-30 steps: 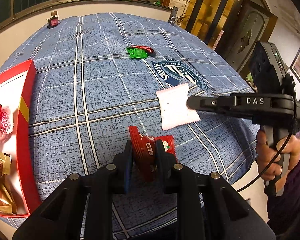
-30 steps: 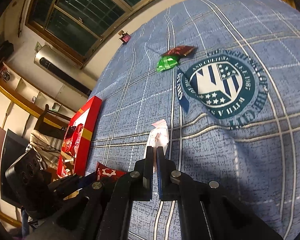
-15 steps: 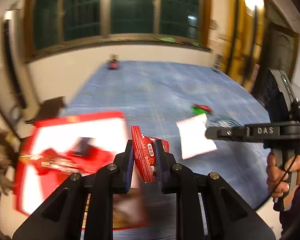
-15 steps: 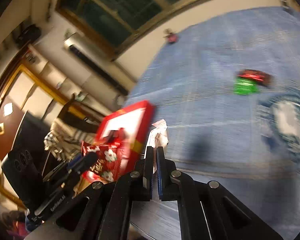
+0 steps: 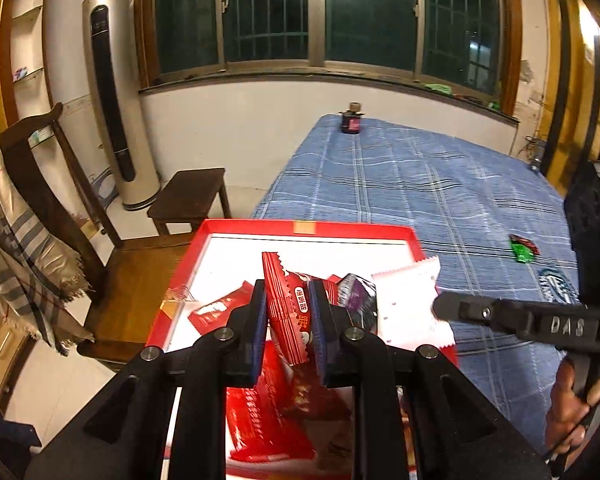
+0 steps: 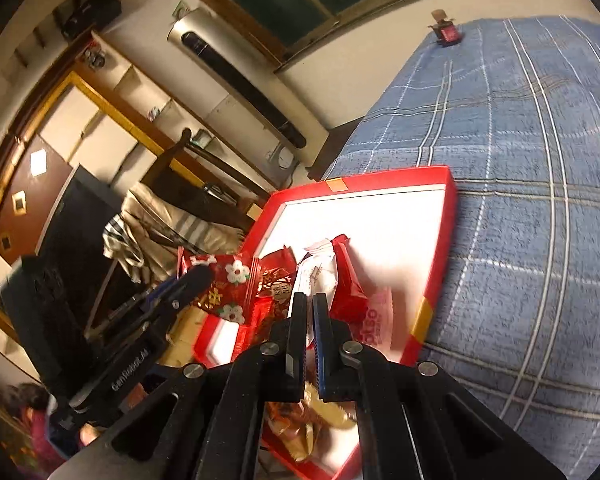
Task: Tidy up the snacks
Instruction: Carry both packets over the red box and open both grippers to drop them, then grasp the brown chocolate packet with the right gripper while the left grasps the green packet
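Note:
My left gripper [image 5: 288, 300] is shut on a red snack packet [image 5: 286, 304] and holds it over the red box [image 5: 308, 227], which holds several snacks. My right gripper [image 6: 308, 304] is shut on a white snack packet [image 6: 318, 276], also over the red box [image 6: 440, 240]. In the left wrist view the white packet [image 5: 408, 304] hangs from the right gripper [image 5: 440, 306] above the box's right side. In the right wrist view the left gripper [image 6: 196, 280] holds its red packet [image 6: 228, 292] over the box's left side.
The box sits at the left edge of a table with a blue plaid cloth [image 5: 420, 184]. A green and a red snack [image 5: 523, 249] lie on the cloth to the right. A small dark bottle [image 5: 351, 119] stands at the far corner. A wooden chair [image 5: 100, 248] stands left of the table.
Both grippers swung left from the open cloth to above the red box, carrying their packets. The box now fills the middle of both views.

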Tool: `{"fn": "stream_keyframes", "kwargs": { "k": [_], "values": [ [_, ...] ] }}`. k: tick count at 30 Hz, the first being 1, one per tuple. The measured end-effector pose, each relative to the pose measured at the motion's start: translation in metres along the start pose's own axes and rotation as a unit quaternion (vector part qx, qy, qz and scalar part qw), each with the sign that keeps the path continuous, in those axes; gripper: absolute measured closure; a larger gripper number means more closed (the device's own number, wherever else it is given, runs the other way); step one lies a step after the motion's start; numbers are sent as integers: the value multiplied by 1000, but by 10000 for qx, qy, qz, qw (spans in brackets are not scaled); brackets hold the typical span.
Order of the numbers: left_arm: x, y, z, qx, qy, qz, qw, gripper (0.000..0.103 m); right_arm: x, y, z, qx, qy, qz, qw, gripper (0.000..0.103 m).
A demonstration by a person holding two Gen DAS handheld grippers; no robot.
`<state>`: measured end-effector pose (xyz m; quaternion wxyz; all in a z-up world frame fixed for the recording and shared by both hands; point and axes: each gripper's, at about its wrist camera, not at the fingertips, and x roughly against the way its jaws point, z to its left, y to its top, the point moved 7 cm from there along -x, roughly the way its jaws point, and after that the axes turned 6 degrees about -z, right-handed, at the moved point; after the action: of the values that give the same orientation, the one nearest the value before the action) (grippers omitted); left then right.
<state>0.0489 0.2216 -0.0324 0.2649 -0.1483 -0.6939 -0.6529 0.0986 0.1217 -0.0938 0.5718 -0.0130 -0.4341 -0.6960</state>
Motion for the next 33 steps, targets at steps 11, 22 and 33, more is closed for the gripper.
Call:
{"fn": "stream_keyframes", "kwargs": {
  "k": [11,22,33],
  "values": [
    [-13,6,-9,-128,241,-17,9996,47,50,35,-54,434,-958,-712,9919,55],
    [-12,28,-79,-145,-750,65,9971,45,148,70,-217,358,-2979,-812,9505,54],
    [-23,28,-187,-813,-1286,496,9871,45,111,76,-278,470,-3044,65,9514,65]
  ]
}}
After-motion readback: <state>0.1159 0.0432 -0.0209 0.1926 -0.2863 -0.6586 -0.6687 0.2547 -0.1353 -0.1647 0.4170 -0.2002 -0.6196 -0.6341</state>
